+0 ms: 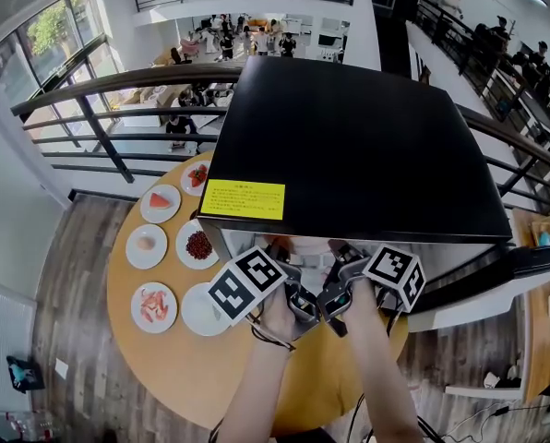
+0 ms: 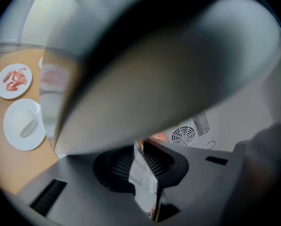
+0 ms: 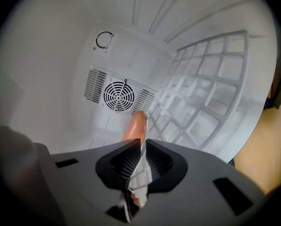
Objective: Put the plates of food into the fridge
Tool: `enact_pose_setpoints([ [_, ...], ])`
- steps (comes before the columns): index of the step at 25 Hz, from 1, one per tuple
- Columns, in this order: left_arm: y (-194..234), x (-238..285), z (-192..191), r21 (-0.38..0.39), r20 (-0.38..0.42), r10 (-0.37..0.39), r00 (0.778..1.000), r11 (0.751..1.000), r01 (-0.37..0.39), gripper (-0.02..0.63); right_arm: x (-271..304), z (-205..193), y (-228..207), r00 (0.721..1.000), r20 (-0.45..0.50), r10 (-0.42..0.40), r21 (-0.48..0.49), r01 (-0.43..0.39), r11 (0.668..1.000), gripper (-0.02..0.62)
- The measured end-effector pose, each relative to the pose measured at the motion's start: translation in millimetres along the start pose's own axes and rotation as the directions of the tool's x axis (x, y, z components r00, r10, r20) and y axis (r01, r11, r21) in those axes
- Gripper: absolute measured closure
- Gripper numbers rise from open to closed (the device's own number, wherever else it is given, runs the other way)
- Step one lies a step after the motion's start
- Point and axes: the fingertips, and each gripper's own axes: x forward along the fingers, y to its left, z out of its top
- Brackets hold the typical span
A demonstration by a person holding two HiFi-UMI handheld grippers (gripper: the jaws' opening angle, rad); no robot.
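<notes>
A black-topped small fridge (image 1: 349,146) stands open on the round wooden table (image 1: 164,367). Both grippers reach into its front opening side by side. My left gripper (image 1: 298,305) (image 2: 143,147) is shut on the thin white rim of a plate (image 2: 143,173); a bit of orange food (image 2: 157,137) shows just past the jaws. My right gripper (image 1: 335,305) (image 3: 141,147) pinches the same kind of white rim (image 3: 139,179), and an orange sausage (image 3: 136,125) lies beyond its jaws, inside the white fridge interior. The plate itself is hidden in the head view.
Several plates of food stay on the table left of the fridge: watermelon (image 1: 160,201), red bits (image 1: 197,245), pink pieces (image 1: 153,306) (image 2: 13,80), a pale item (image 1: 204,310) (image 2: 22,125). Inside are a rear fan grille (image 3: 118,95) and a white wire rack (image 3: 211,93). The door (image 1: 483,293) hangs open at the right.
</notes>
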Motion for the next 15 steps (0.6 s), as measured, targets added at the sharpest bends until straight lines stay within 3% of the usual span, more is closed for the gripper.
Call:
enact_pose_setpoints([
  [10, -0.6, 0.4, 2.9, -0.002, 0.027, -0.003, 1.0, 1.0, 0.003, 0.563, -7.1, -10.8, 3.1, 0.992, -0.11, 0.055, -0.072, -0.064, 0.995, 0.553],
  [15, -6.5, 0.8, -0.8, 0.068, 0.016, -0.021, 1.0, 0.998, 0.02, 0.524, -4.3, -6.9, 10.5, 0.993, -0.093, 0.071, -0.11, -0.081, 0.991, 0.483],
])
